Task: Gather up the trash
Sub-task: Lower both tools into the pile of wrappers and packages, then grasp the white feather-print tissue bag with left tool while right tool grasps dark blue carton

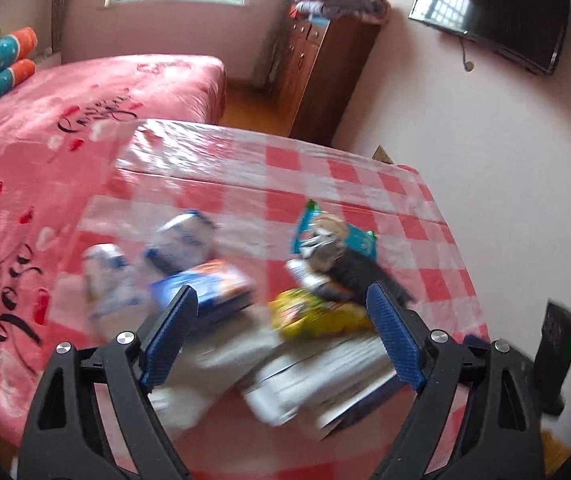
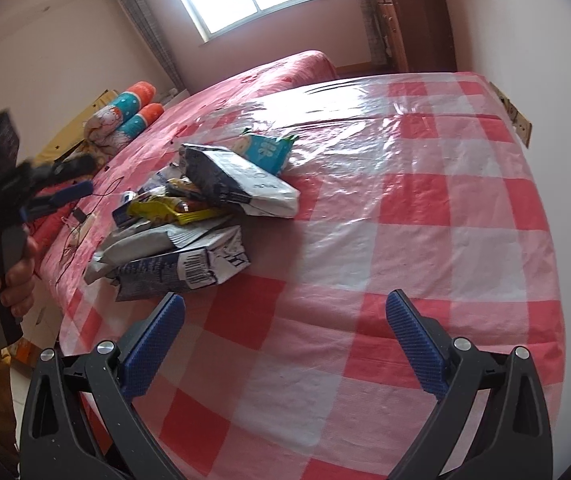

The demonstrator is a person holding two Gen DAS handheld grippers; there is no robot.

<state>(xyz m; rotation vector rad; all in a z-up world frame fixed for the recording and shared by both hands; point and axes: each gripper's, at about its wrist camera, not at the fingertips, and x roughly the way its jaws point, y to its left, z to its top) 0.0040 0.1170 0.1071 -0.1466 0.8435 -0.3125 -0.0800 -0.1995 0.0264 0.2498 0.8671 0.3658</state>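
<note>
A pile of trash lies on the red-and-white checked tablecloth. It holds a grey-white bag, a yellow wrapper, a teal packet and a crumpled barcode bag. The left wrist view is blurred and shows the yellow wrapper, a blue box and the teal packet. My left gripper is open above the pile and holds nothing. In the right wrist view the left gripper hangs left of the pile. My right gripper is open over bare cloth, in front of the pile.
A bed with a pink blanket adjoins the table's far and left side, with rolled pillows on it. A wooden cabinet and a wall television stand beyond. A hand grips the left gripper's handle. Thin cords lie left of the pile.
</note>
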